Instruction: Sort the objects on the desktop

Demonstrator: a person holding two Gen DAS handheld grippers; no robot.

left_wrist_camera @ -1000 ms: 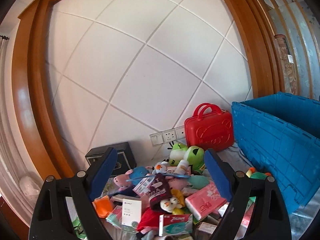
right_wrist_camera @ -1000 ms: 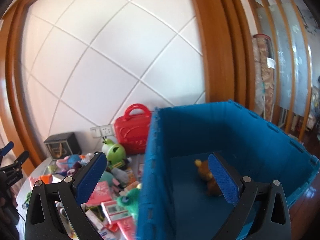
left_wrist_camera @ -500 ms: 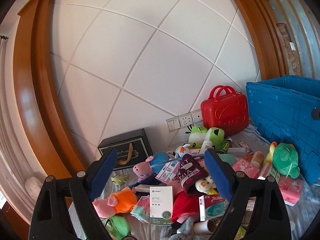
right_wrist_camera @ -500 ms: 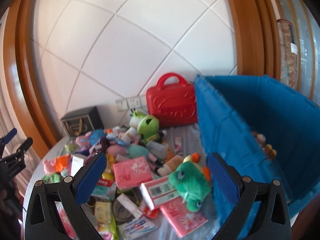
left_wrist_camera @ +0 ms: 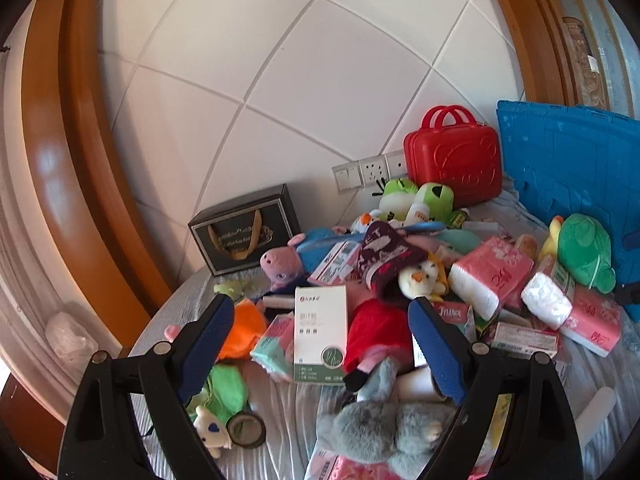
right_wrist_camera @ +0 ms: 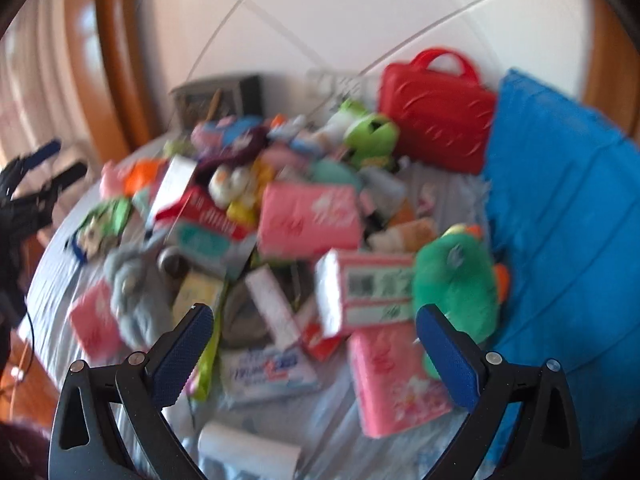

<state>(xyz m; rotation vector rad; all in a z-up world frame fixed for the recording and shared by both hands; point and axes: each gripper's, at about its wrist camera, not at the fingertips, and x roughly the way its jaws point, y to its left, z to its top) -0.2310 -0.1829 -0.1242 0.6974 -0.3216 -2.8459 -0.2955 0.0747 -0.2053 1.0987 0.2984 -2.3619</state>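
Observation:
A heap of toys, boxes and tissue packs covers the table. My left gripper (left_wrist_camera: 320, 312) is open and empty above a white and green box (left_wrist_camera: 320, 334), with a red plush (left_wrist_camera: 378, 332) and a grey plush (left_wrist_camera: 384, 428) beside it. My right gripper (right_wrist_camera: 314, 320) is open and empty over boxes and a pink tissue pack (right_wrist_camera: 394, 380). A green plush (right_wrist_camera: 454, 280) lies by its right finger, against the blue crate (right_wrist_camera: 560, 240). The right wrist view is blurred by motion. The left gripper also shows in the right wrist view (right_wrist_camera: 48, 168), at the far left.
A red toy suitcase (left_wrist_camera: 454, 160) and a black gift box (left_wrist_camera: 244, 234) stand against the tiled wall. Wall sockets (left_wrist_camera: 370, 170) sit between them. A tape roll (left_wrist_camera: 246, 430) lies near the table's left edge. Wooden frames flank the wall.
Both grippers have tilted down and swung left towards the heap. The right gripper has left the blue crate's inside and now hangs over the table. Both stay open.

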